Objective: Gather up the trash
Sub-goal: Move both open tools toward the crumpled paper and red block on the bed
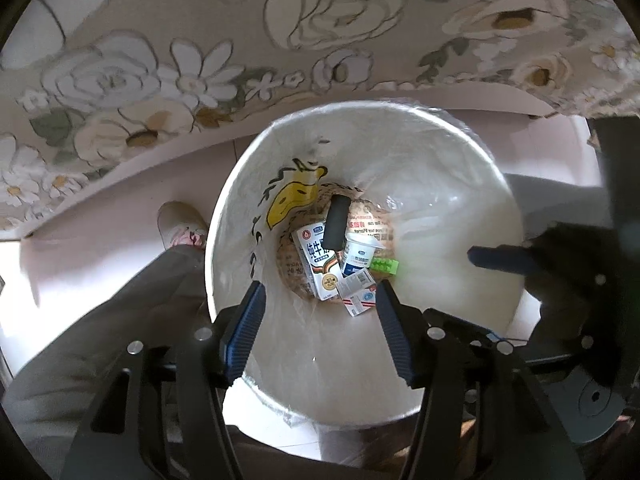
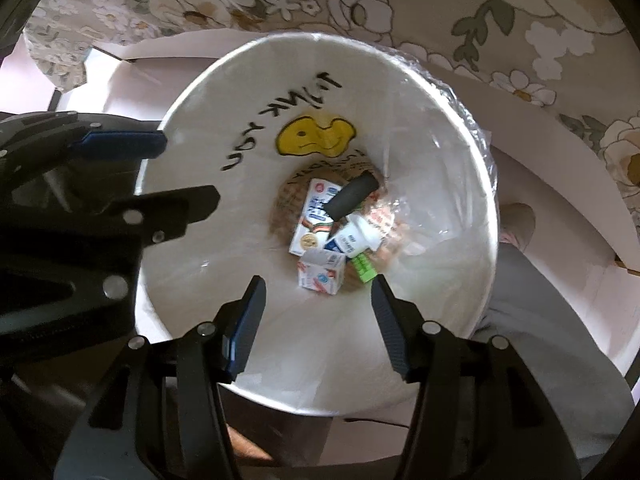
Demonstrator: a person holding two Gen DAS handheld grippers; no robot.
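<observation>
Your left gripper (image 1: 320,320) hangs pointing down over the mouth of the white trash bin (image 1: 460,208), its blue-padded jaws standing apart with nothing between them. Your right gripper (image 2: 318,316) hovers over the same bin, also parted and empty; in each wrist view you can see the other gripper at the edge of the bin.

Down at the bottom of the bin, inside its clear plastic liner (image 2: 448,92), the collected trash lies in a loose heap: a tall milk carton (image 1: 318,264), a smaller carton (image 2: 322,272) tipped on its side, a white yoghurt cup (image 1: 358,254), a dark cylinder (image 2: 352,198) lying across the cartons, and a green ridged block (image 1: 385,267) beside the cup. A printed brown paper bag (image 1: 374,226) seems to lie under them.

Judging by this, both of your hands have nothing left to drop, so the dropping step looks finished for these pieces. The floral tablecloth (image 1: 168,40) beside the bin shows no trash on the part you can see, but much of the table is out of view, so you cannot tell from here whether more remains. If it does, your next move is to go back to the table; if not, the task looks close to done.
</observation>
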